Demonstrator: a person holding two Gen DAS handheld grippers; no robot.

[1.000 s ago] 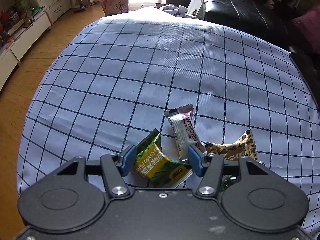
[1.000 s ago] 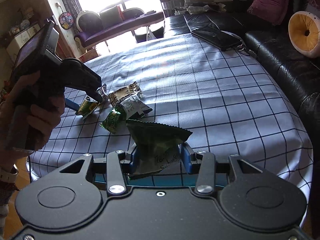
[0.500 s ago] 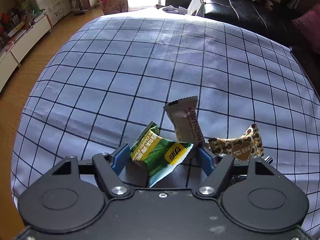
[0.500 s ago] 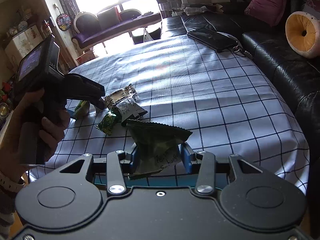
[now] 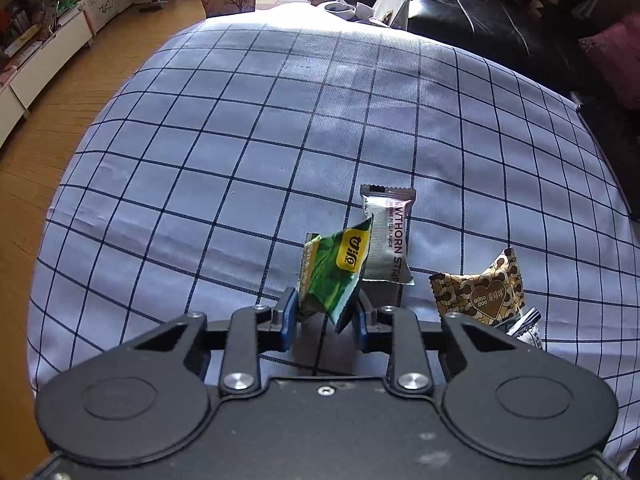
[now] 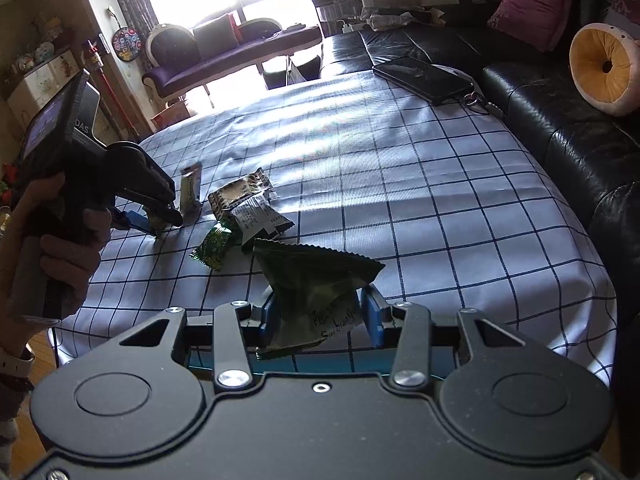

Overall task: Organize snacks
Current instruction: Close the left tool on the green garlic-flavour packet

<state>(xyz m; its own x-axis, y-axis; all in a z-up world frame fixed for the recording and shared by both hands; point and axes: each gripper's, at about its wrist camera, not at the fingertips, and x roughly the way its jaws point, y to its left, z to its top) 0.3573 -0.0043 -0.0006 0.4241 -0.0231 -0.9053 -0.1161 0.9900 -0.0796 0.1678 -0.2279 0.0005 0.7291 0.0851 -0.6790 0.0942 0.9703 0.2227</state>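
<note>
Left tongs (image 5: 325, 313) clamp the green-yellow packet (image 5: 335, 271), raised off the checked worktop (image 5: 240, 128) for sorting. Right tongs (image 6: 320, 316) clamp the dark green packet (image 6: 316, 280).

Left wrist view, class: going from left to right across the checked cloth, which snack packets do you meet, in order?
Green packet held in the left gripper → silver hawthorn strip → brown heart-print packet.

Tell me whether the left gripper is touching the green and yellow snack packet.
Touching. The left wrist view shows the left gripper closed on the lower end of the green and yellow packet, both blue pads pressing its sides.
</note>
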